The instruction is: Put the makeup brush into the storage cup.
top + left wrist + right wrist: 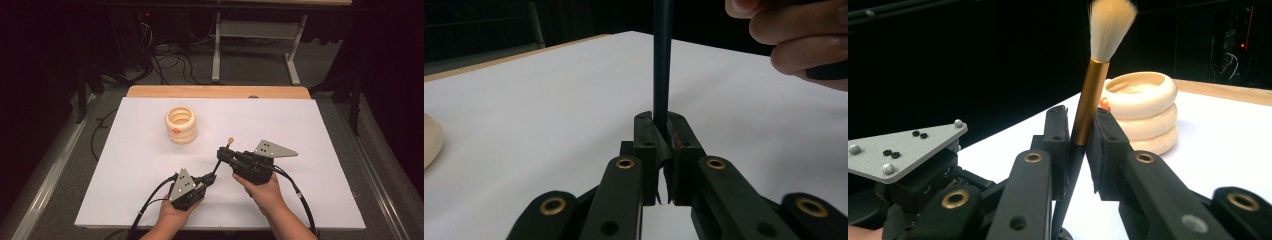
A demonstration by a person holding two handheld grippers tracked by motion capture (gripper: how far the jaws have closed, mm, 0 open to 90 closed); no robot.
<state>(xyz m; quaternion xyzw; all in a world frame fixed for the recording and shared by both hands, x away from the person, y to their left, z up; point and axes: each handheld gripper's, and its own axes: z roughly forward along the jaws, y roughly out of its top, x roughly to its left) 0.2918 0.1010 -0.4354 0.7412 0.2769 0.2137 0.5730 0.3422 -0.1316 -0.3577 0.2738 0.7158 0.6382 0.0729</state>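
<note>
Gold and black along its handle, a makeup brush (1083, 112) stands between the two grippers above the white table (310, 130). The right gripper (1079, 127) has its jaws on either side of the brush's gold ferrule, close against it, with the pale bristle tuft rising above the jaw tips. The left gripper (663, 131) pinches the dark lower end of the handle, its jaws pressed together on the shaft, which runs straight up out of that view. In the high view the brush (223, 155) slants from the left gripper (214, 176) up past the right gripper (223, 152), its tuft pointing toward the far side of the table. A cream ribbed holder (181, 125) made of stacked rings, with an orange dot on its side, stands well apart to the far left.
</note>
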